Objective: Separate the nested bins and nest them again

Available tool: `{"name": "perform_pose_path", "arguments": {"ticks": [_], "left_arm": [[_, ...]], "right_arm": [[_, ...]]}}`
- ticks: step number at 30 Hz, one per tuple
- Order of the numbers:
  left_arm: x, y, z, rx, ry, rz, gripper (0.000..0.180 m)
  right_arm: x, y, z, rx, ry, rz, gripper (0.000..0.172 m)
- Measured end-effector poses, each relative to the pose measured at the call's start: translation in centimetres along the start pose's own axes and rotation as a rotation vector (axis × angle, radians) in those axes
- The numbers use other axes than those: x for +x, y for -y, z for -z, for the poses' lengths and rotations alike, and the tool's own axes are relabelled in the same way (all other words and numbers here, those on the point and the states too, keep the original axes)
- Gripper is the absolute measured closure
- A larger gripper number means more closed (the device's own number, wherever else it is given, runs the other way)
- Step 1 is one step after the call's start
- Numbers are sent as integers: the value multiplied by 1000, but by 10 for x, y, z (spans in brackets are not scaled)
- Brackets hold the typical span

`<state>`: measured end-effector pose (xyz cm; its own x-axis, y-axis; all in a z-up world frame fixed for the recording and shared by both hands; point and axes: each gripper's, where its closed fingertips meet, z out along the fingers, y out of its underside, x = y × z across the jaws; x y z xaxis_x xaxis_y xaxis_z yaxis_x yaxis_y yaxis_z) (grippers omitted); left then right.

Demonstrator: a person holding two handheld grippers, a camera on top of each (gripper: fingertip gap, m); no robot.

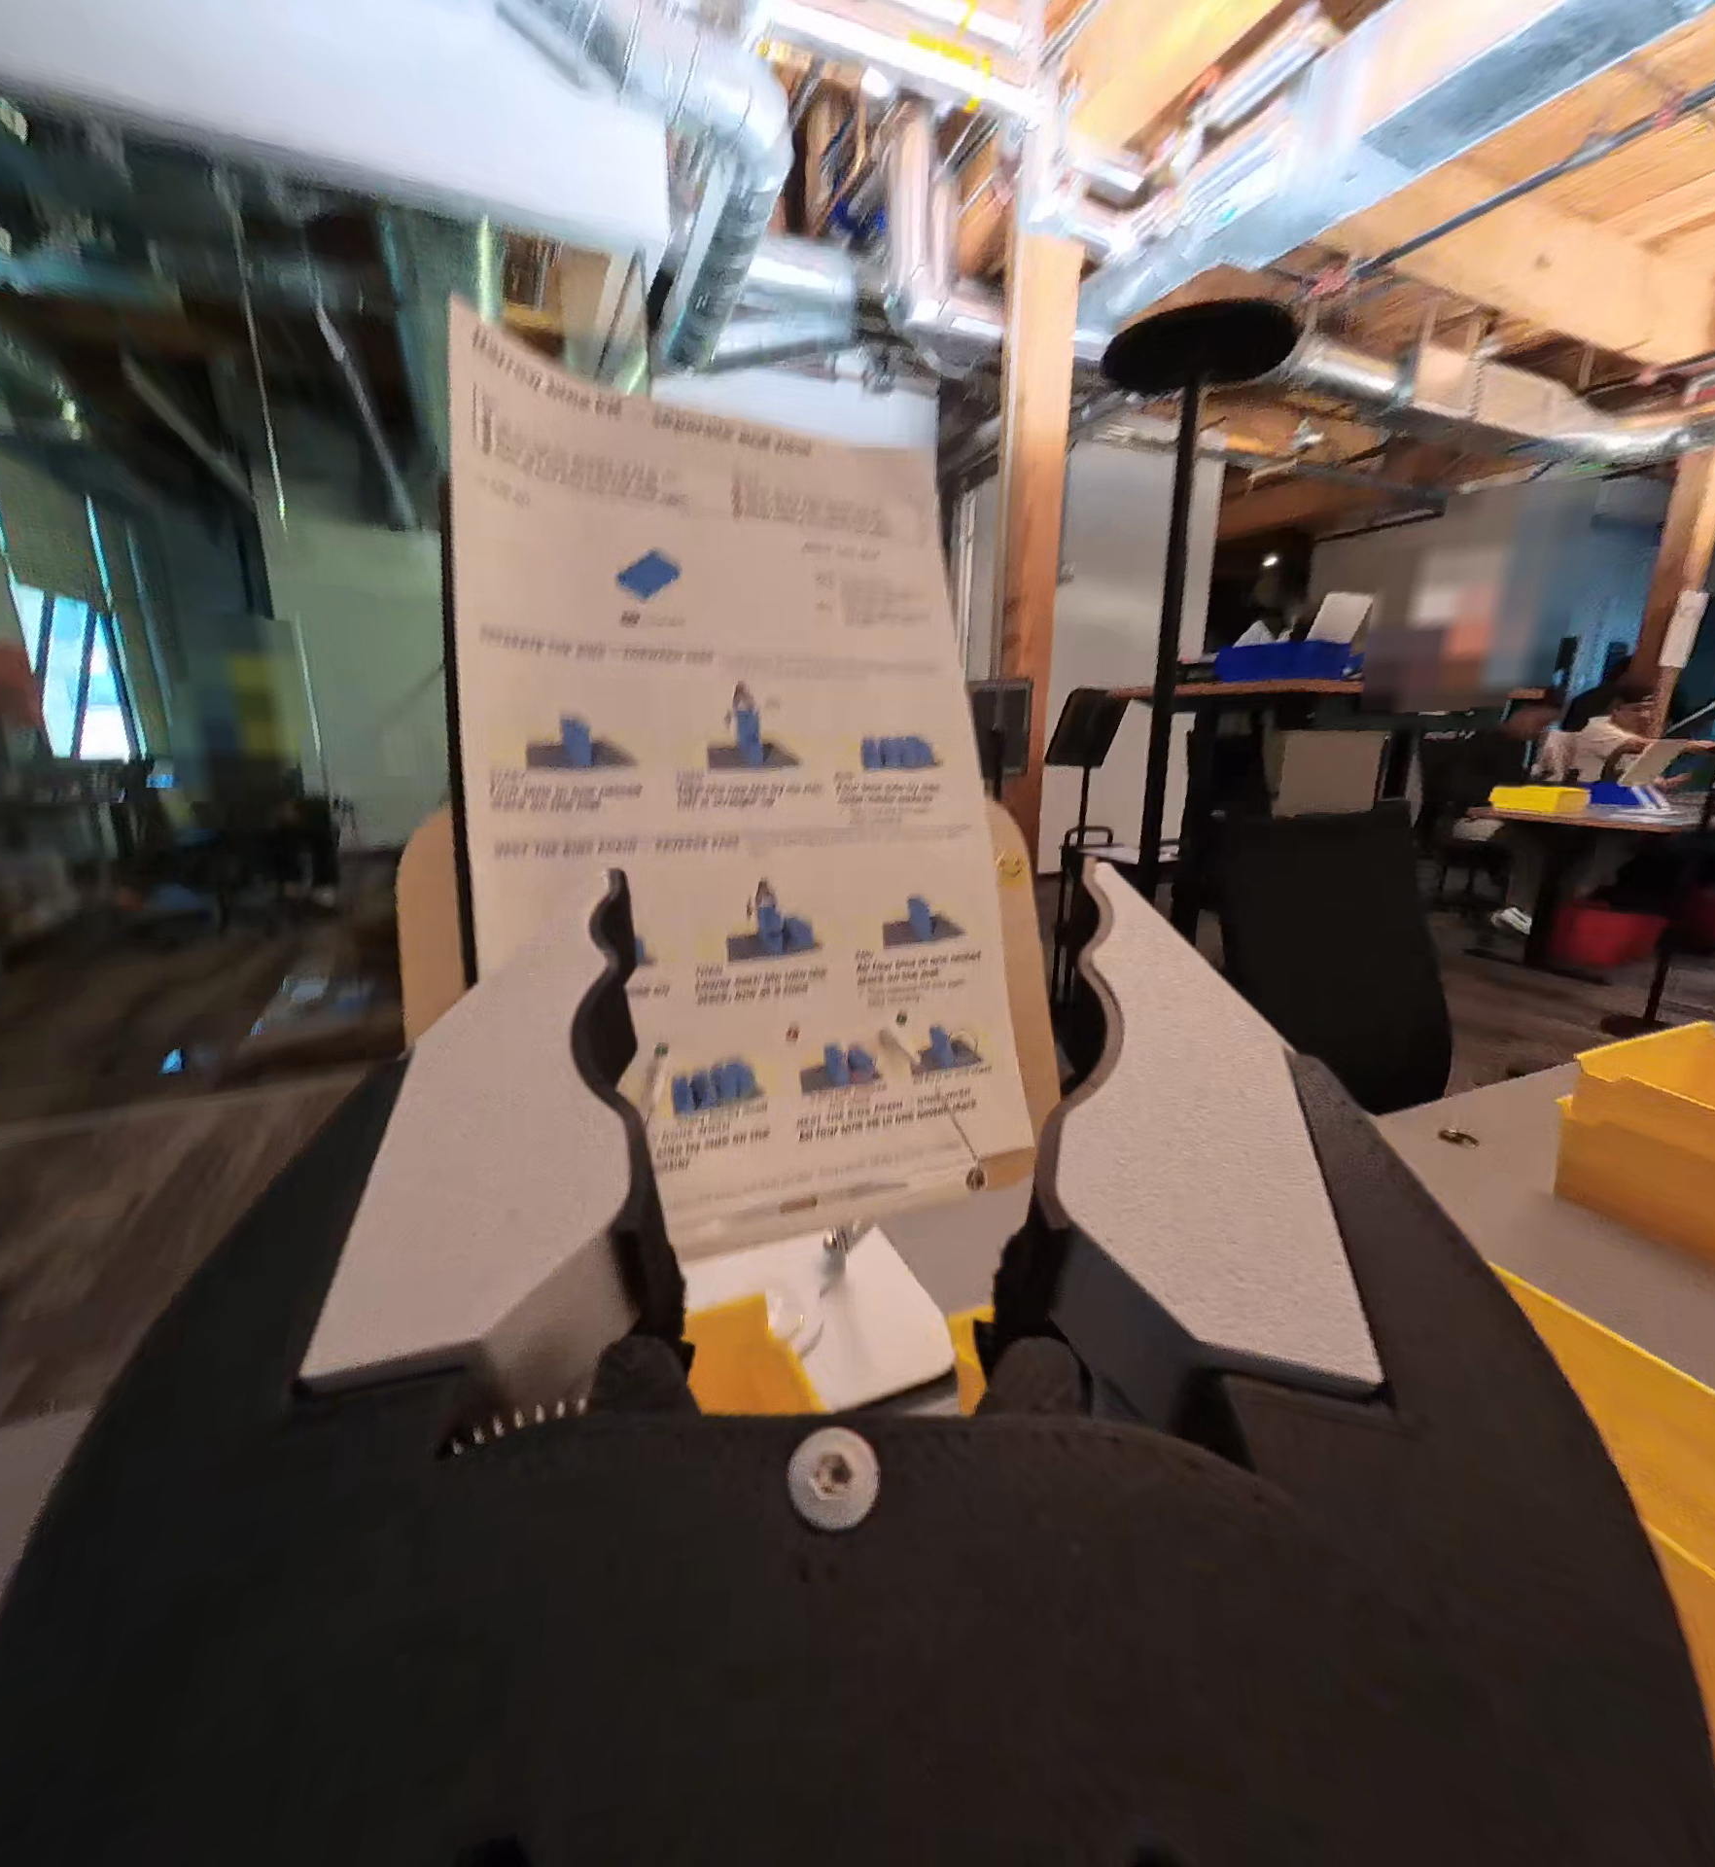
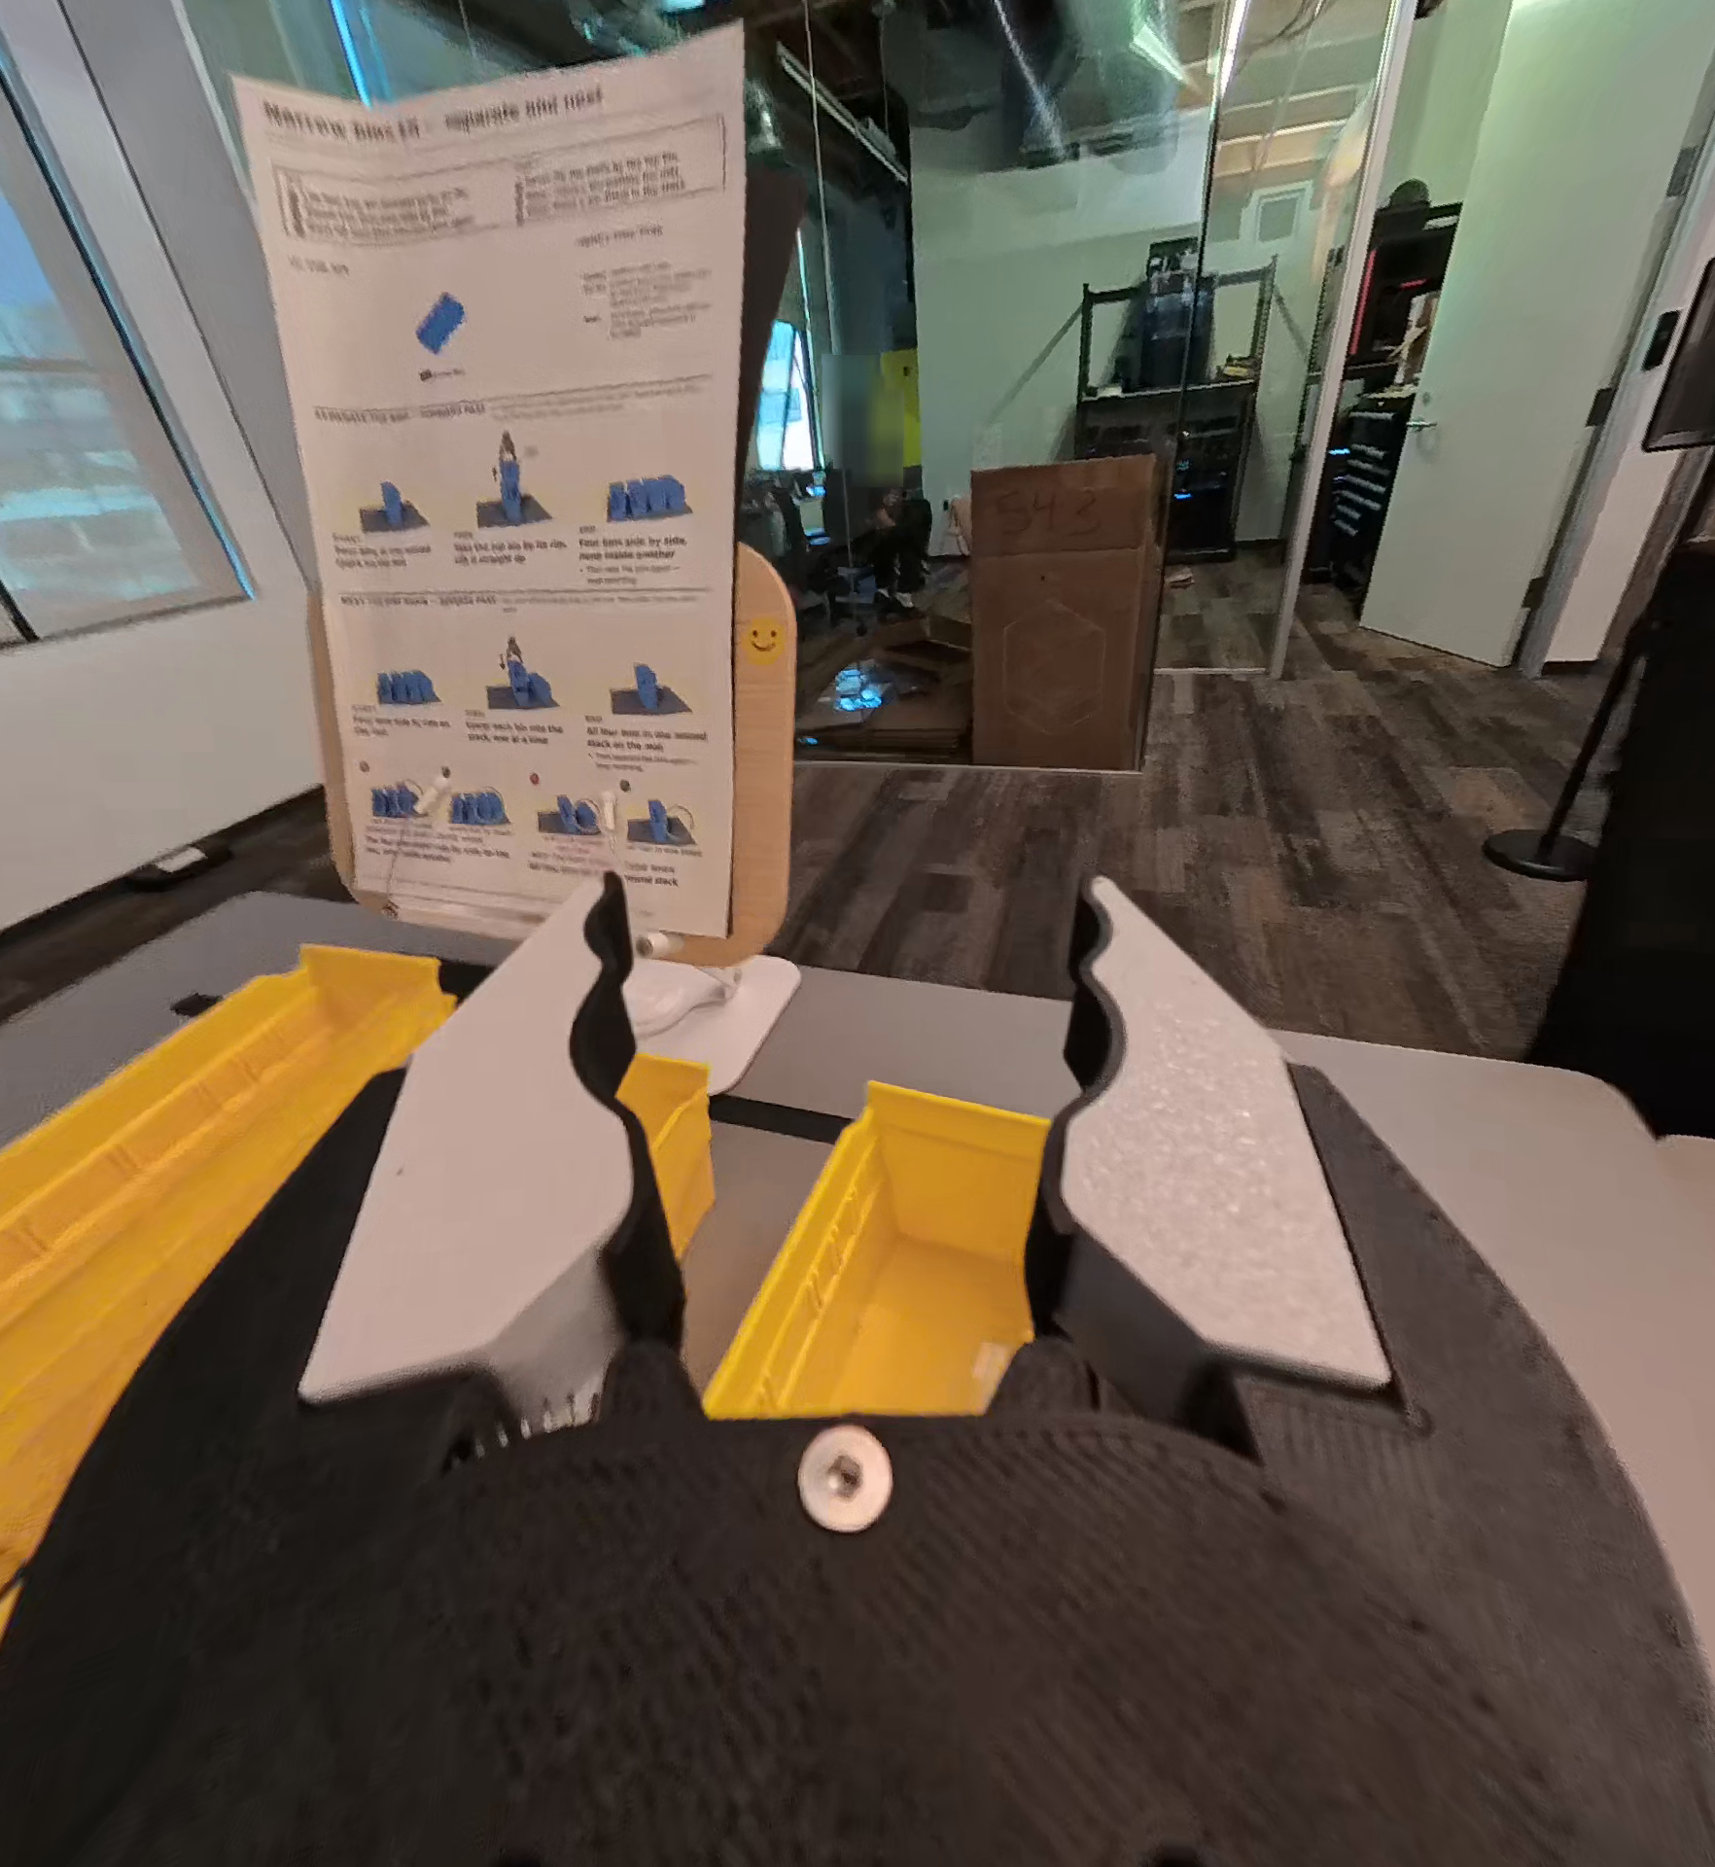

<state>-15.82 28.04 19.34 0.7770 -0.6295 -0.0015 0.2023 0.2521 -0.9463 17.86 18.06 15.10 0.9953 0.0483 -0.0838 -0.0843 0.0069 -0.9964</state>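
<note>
Several yellow bins lie apart on the grey table (image 2: 934,1030). In the right wrist view one narrow bin (image 2: 894,1263) lies open side up under my right gripper (image 2: 853,889). The jaws are open and bare table shows between the left finger and the bin. A second bin (image 2: 672,1121) shows behind the left finger (image 2: 490,1142). A long bin (image 2: 126,1162) lies at the left. My left gripper (image 1: 850,879) is open and empty, raised above the table. Yellow bins show at its right (image 1: 1682,1142) and lower right (image 1: 1692,1465).
A printed instruction sheet (image 2: 520,485) stands on a white-based stand (image 2: 712,1000) at the table's far edge; it also fills the middle of the left wrist view (image 1: 722,758). A black chair (image 1: 1338,960) stands beyond the table. People sit at desks far right (image 1: 1591,748).
</note>
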Motion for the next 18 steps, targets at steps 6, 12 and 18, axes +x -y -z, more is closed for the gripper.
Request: {"name": "perform_pose_path", "arguments": {"ticks": [6, 12, 18], "left_arm": [[14, 12, -7, 41, -39, -158, 94], [-10, 18, 15, 63, -63, -171, 104], [-24, 37, 28, 64, -52, -185, 107]], "right_arm": [[-31, -28, -2, -186, 59, 16, 73], [-90, -85, -19, -381, 153, 20, 55], [-163, -165, -49, -697, 249, -66, 36]]}}
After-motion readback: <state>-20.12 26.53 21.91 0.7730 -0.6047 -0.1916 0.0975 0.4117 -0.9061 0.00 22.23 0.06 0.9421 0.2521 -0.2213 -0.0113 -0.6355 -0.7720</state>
